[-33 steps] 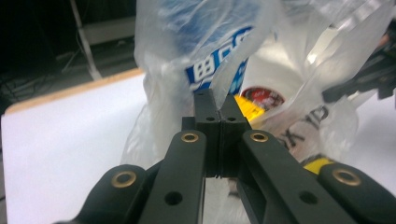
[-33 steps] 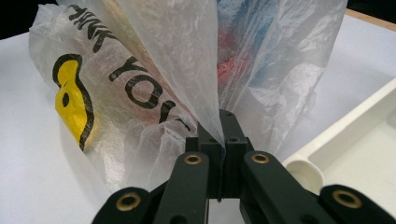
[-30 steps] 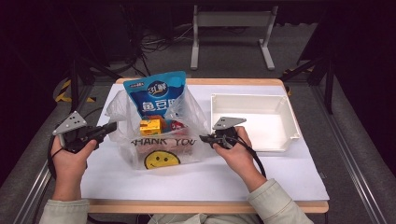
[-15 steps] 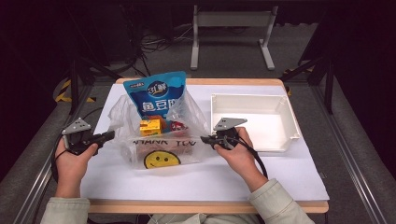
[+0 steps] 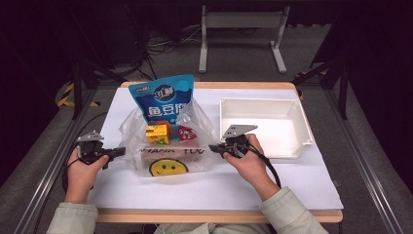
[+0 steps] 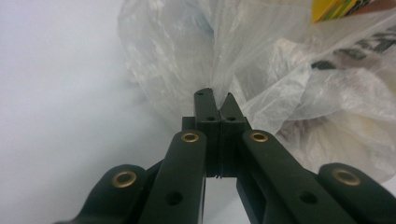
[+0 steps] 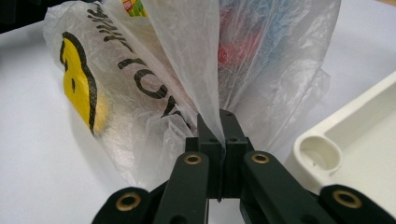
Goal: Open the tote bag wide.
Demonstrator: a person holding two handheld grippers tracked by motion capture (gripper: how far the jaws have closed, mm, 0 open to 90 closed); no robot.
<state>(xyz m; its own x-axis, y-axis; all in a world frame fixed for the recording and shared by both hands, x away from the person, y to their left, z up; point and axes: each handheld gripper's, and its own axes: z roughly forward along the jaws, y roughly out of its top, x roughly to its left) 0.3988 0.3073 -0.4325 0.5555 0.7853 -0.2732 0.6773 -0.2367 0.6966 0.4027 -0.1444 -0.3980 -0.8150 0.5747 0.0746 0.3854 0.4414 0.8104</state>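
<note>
The left tongs (image 5: 116,152) are clamped shut on a fold of the clear, crinkled plastic bag (image 5: 168,146) printed with a yellow smiley face and black lettering; in the left gripper view the film rises right out of the closed tips (image 6: 215,100). The right tongs (image 5: 214,147) are likewise closed on the bag's opposite edge, and the right gripper view shows a thin sheet of the film pinched between the black tips (image 7: 219,122) and fanning upward from them.

The bag rests on the white tabletop (image 5: 292,180) between the two tongs, stretched from one grip to the other, with its smiley side facing the person. Inside it, between the tongs and a little farther away from the person than them, sit a small yellow and orange carton (image 5: 158,134) and a red packet (image 5: 185,132). A tall blue snack pouch (image 5: 164,100) with white characters stands upright out of the bag's mouth, beyond both tongs.

Just beyond the right tongs, on their outer side, lies a shallow white rectangular plastic tray (image 5: 302,127); its rounded corner (image 7: 322,154) shows close beside the right tongs' jaws.
</note>
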